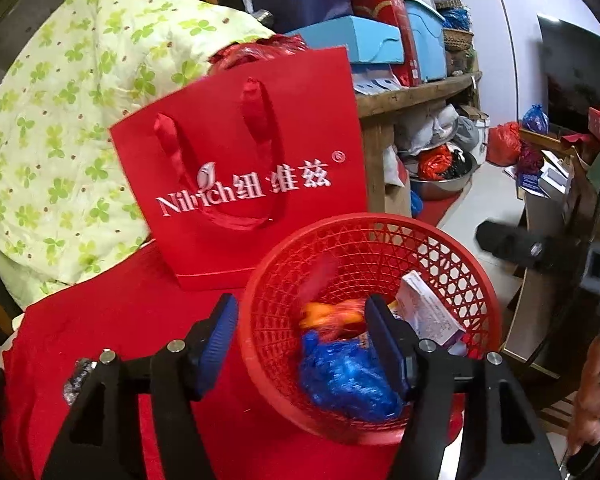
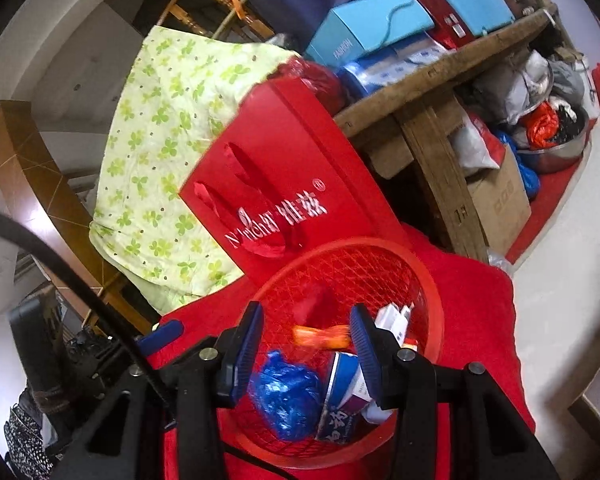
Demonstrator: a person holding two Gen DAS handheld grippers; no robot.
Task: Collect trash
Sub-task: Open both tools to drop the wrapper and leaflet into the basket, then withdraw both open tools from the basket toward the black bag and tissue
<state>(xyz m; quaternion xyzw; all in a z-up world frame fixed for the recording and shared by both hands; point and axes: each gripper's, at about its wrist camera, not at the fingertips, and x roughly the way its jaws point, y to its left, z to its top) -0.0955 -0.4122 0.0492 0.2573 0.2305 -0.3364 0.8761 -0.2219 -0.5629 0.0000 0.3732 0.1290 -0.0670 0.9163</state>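
A red mesh basket [image 1: 380, 220] [image 2: 360, 244] stands on a red cloth [image 1: 120, 320]. In it lie a crumpled blue plastic bag [image 1: 348, 376] [image 2: 288, 392], a blurred orange wrapper [image 1: 332, 316] [image 2: 320, 336] and a white and purple box [image 1: 428, 312]. My left gripper [image 1: 300, 308] hovers over the basket's near left rim, jaws wide apart, nothing pressed between the pads. My right gripper [image 2: 306, 316] hangs above the basket too, jaws apart, with only the basket's contents showing in the gap below. A crumpled foil scrap [image 1: 76, 376] lies on the cloth to the left.
A red paper gift bag [image 1: 240, 184] [image 2: 284, 184] stands right behind the basket, against a green flowered quilt [image 1: 60, 120]. A wooden bench [image 2: 440, 92] stacked with boxes is behind on the right, with bags and a metal bowl [image 1: 444, 184] beneath. A person's hand [image 1: 588, 400] is at the right edge.
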